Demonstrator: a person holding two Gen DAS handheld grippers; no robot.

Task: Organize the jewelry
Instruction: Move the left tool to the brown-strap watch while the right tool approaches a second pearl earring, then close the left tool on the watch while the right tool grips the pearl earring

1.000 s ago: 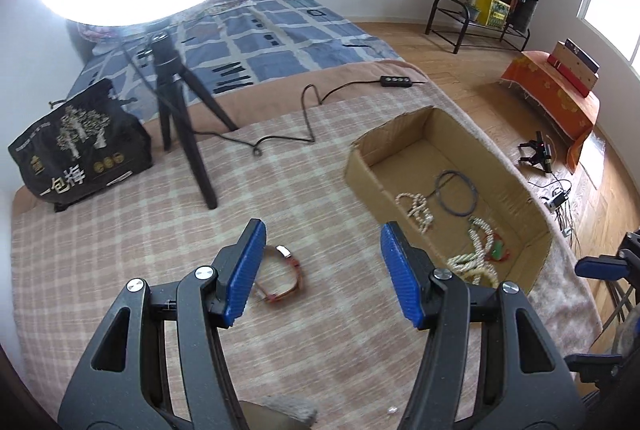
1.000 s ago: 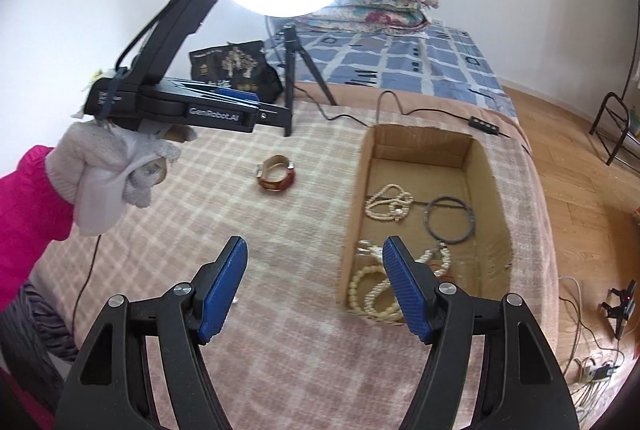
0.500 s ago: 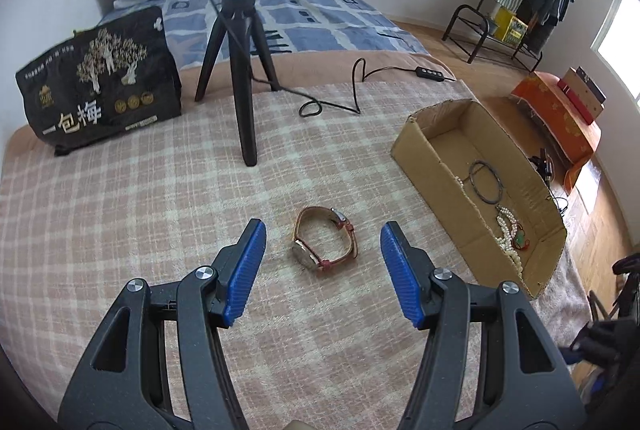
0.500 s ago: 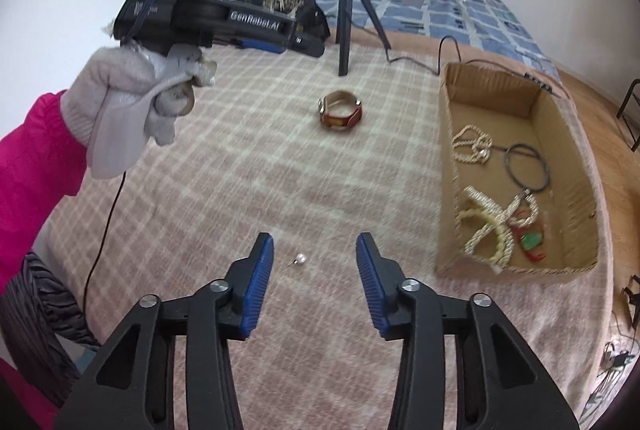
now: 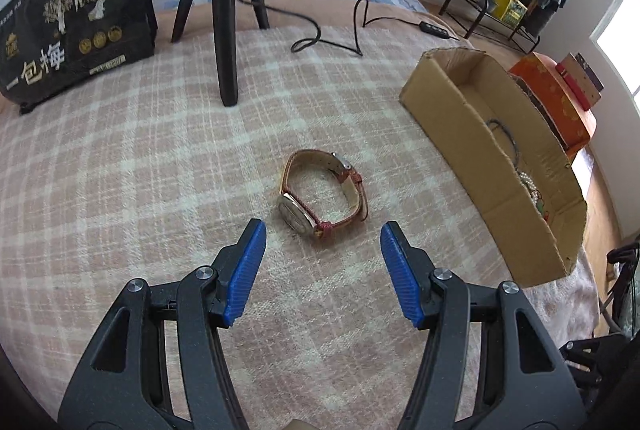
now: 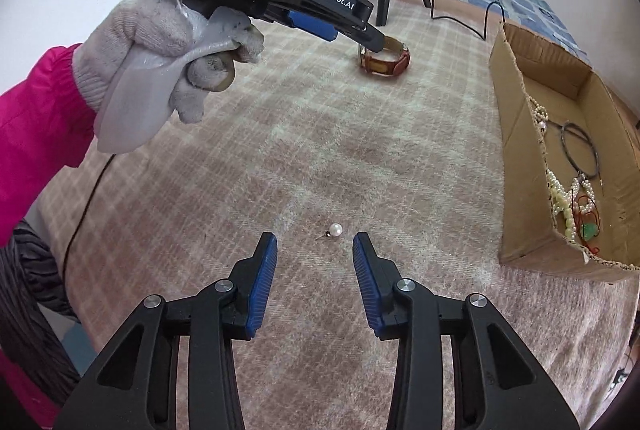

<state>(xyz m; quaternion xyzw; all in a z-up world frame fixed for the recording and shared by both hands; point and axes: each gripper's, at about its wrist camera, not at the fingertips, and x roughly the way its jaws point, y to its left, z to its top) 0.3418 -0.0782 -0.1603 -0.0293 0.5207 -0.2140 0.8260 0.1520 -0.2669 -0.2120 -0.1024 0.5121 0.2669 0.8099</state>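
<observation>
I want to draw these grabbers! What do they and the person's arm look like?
Each hand-held gripper, left and right, has black plastic arms with silver bolts and ribbed blue pads. The left one's body reads "GenRobot.AI" in white. The hand wears a grey-white glove below a pink sleeve.

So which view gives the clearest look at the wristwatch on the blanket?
The left wrist view. The wristwatch lies whole and close just ahead of the open left gripper, with case, strap and buckle all readable. In the right wrist view it is farther and smaller, and the left gripper's tip overlaps part of it.
</observation>
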